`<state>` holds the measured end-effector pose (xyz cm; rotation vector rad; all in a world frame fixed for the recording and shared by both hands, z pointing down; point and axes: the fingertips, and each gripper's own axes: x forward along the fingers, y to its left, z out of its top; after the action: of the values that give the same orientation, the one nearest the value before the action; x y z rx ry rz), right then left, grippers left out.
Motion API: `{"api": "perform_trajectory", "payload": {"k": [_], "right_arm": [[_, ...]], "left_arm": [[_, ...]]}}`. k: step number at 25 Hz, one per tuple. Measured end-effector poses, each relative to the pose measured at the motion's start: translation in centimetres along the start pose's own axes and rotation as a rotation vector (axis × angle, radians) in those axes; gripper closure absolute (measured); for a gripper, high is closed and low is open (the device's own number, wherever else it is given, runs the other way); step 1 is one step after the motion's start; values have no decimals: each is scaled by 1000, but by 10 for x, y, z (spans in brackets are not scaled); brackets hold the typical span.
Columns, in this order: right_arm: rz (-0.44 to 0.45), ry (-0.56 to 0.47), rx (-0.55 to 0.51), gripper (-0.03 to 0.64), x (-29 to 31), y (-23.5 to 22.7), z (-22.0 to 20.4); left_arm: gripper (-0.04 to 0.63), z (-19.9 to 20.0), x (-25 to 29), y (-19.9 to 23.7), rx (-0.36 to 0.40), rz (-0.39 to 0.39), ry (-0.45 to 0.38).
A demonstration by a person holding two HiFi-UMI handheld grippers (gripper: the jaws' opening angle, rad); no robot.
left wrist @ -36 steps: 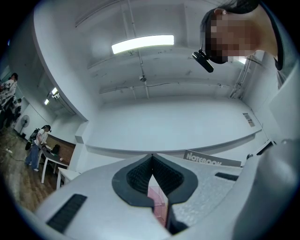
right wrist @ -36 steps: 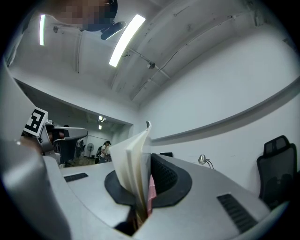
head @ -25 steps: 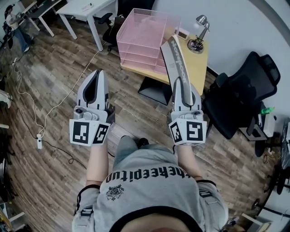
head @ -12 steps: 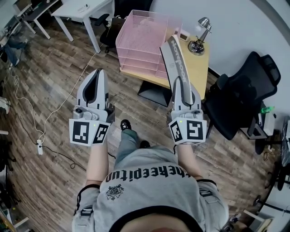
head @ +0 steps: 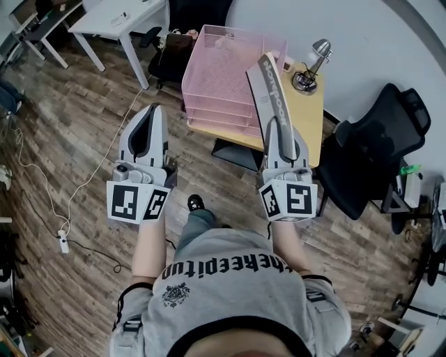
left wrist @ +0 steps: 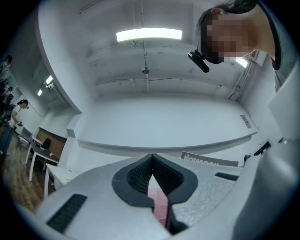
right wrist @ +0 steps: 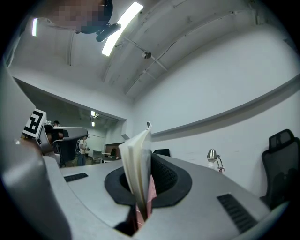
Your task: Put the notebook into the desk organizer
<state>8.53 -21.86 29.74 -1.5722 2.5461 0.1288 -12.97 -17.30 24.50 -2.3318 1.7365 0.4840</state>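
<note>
Fingers (right wrist: 169,179) of the right gripper (head: 277,125) are clamped hard on the notebook (head: 268,87), pages pinched between the dark pads, and the grey cover with its lettering sticks out well past the tips. Over on the left gripper (head: 149,111), the fingers (left wrist: 136,176) are pressed together at the tips with nothing caught between them. So the notebook is up in the air in that right-hand grip, standing on edge, not in the organizer yet. From the head view its far end lines up beside the right-hand edge of the pink mesh desk organizer (head: 223,66), a stack of open trays sitting on a small wooden desk (head: 306,111). A silver desk lamp (head: 311,64) stands on the desk's far corner, just beyond the notebook. A black office chair (head: 369,150) is parked to the right of the desk, a white table (head: 118,17) stands further back on the left, and a cable with a power strip (head: 63,240) trails across the wooden floor
</note>
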Motion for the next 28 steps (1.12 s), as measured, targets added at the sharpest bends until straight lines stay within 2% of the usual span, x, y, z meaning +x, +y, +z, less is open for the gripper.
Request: {"api": "perform_trajectory", "payload": {"k": [7, 17, 28], "right_arm": [[-43, 6, -2, 606, 45, 3, -10], [-127, 24, -16, 606, 84, -1, -23], [-194, 100, -101, 606, 124, 0, -48]], "left_arm": [[592, -12, 35, 39, -11, -32, 3], [592, -28, 75, 71, -30, -111, 10], [592, -44, 101, 99, -47, -173, 22]]}}
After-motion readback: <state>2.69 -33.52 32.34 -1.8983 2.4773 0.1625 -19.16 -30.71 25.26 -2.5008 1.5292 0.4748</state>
